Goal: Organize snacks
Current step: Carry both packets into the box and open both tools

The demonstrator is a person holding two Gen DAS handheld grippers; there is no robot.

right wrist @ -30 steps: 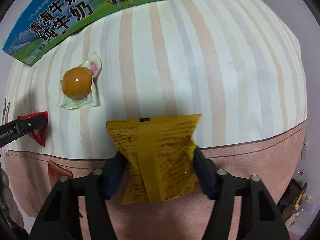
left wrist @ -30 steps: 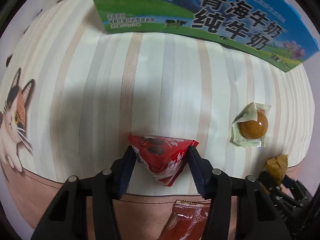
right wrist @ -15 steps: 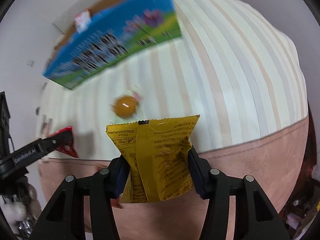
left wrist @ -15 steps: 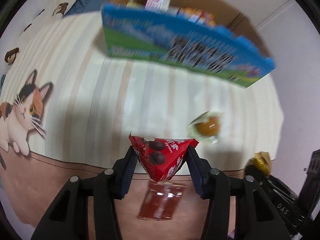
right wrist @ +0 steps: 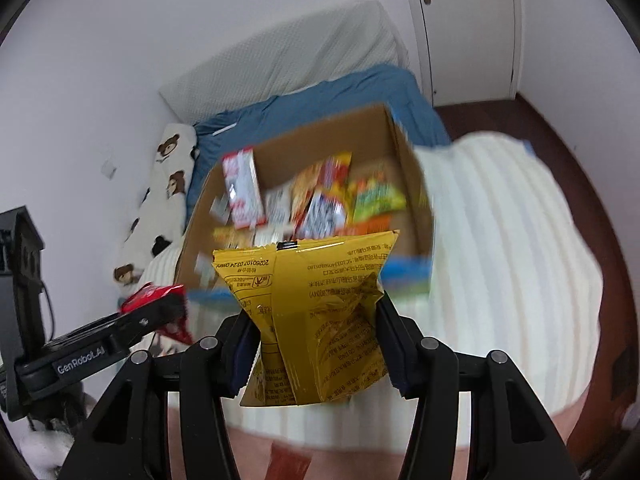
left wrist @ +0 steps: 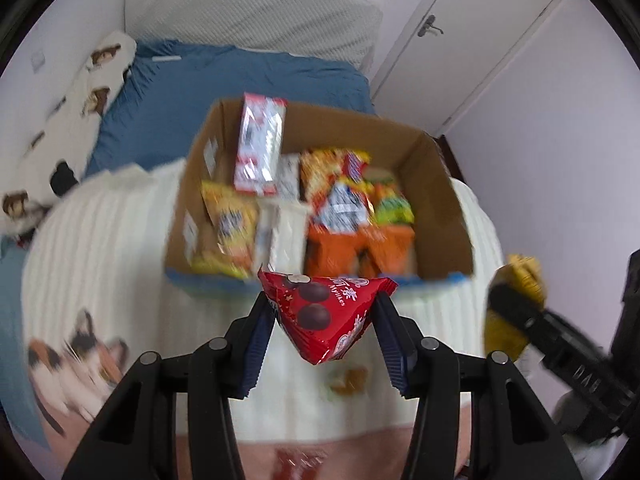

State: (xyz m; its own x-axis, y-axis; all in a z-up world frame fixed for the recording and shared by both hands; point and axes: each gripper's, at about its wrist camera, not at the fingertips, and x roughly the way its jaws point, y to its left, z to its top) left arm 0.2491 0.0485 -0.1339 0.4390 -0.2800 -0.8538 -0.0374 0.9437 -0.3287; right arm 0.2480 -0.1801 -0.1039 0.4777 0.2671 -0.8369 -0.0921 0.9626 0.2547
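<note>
The red packet (left wrist: pixel 326 312) carries white lettering that reads roughly "Mylikes", beside Chinese characters too small to make out. The yellow packet (right wrist: pixel 316 312) shows its back upside down: a date stamp reads "20260107 03 24" with further letters unclear, a code near the top edge seems to read "SC10334050105180", and the rest is fine Chinese print too small to read. The left gripper (right wrist: pixel 80 356), seen from the right wrist, bears "GenRobot.AI" in white. Packets in the box (left wrist: pixel 440 184) are blurred beyond reading.
</note>
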